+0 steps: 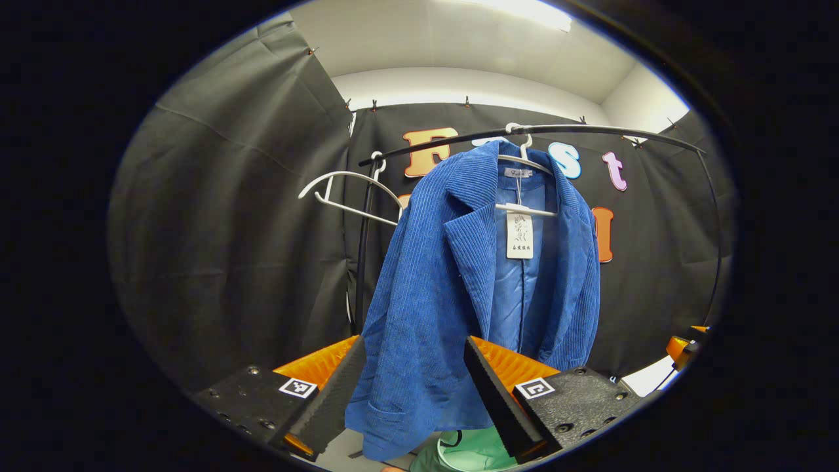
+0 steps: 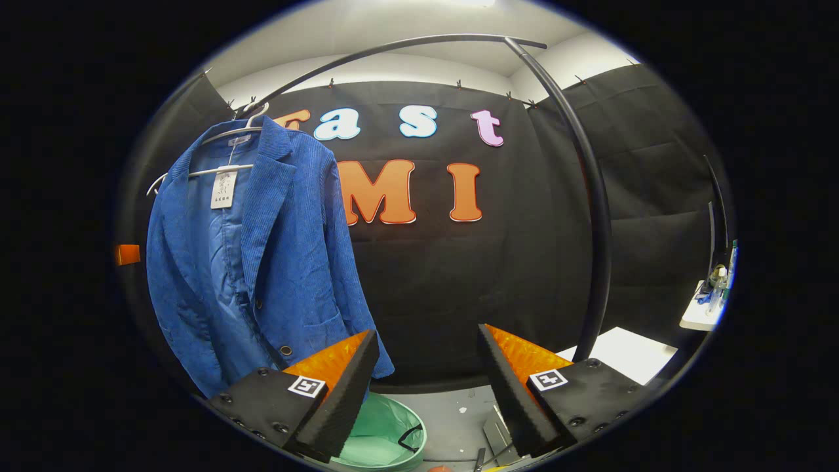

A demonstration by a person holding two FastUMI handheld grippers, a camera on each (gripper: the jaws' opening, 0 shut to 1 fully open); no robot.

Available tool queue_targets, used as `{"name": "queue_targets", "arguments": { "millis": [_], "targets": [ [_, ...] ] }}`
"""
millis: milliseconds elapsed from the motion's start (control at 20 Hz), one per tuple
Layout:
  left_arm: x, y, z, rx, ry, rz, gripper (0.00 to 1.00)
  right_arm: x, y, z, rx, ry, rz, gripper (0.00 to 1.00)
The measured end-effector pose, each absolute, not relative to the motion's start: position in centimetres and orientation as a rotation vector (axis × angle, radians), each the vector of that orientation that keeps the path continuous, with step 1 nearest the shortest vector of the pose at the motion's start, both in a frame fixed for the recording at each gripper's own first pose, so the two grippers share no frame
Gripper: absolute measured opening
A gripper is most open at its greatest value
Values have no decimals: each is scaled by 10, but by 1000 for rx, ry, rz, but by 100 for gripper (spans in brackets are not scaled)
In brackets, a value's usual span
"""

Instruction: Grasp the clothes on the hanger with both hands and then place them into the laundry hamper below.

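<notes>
Clothes here means one blue corduroy jacket (image 1: 459, 295), and it is hanging on a white hanger (image 1: 524, 160) from a black curved rail (image 1: 557, 130) in front of the black cloth wall. A paper tag (image 1: 519, 235) is dangling inside the open collar, and the shiny blue lining is showing between the lapels. A second white hanger (image 1: 347, 190) is hanging bare on the rail, just beside the jacket.

In the left gripper view, the left gripper (image 1: 413, 387) is pointing at the lower part of the jacket; its jaws are standing wide apart, with the hem hanging between them further off (I cannot tell whether either finger is touching the cloth).

In the right gripper view, the right gripper (image 2: 426, 387) is facing the wall, well to the side of the jacket, which is hanging at the left of that view. Its jaws are also standing wide apart, with nothing between them.

Below the jacket, a pale green laundry hamper (image 2: 383, 436) is sitting on the grey floor (image 2: 452, 419), its mouth open. A white bench (image 2: 629, 351) is showing beyond the rail's upright.
</notes>
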State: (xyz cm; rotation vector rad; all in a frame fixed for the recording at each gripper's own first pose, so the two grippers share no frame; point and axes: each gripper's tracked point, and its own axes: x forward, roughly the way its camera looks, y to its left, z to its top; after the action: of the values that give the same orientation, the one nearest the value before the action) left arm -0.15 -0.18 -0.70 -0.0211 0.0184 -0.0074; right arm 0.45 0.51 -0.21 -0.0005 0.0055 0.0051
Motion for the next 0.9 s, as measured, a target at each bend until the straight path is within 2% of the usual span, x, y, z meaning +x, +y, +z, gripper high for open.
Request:
{"name": "queue_targets", "arguments": {
  "millis": [300,400,450,550,600,750,800,850,900],
  "targets": [
    [-5,3,-7,-17,23,5,95,5,16,0,9,8,25,98],
    [-5,2,-8,-20,26,1,92,4,28,1,15,9,49,98],
    [-7,1,-7,-19,25,-3,95,5,35,3,14,8,59,98],
    [-6,-2,-6,-20,24,-15,92,8,45,8,10,6,77,98],
    [-6,-4,-4,-22,21,-21,95,9,52,10,15,7,92,98],
    [-6,-11,0,-32,11,-36,95,13,79,21,39,-3,148,98],
    [-7,-16,-1,-42,12,-53,92,16,86,21,41,-3,168,98],
    [-6,-21,-1,-50,15,-70,92,17,96,22,39,2,188,93],
    [-4,-24,-1,-54,17,-77,98,19,106,22,36,3,206,98]
  ]
}}
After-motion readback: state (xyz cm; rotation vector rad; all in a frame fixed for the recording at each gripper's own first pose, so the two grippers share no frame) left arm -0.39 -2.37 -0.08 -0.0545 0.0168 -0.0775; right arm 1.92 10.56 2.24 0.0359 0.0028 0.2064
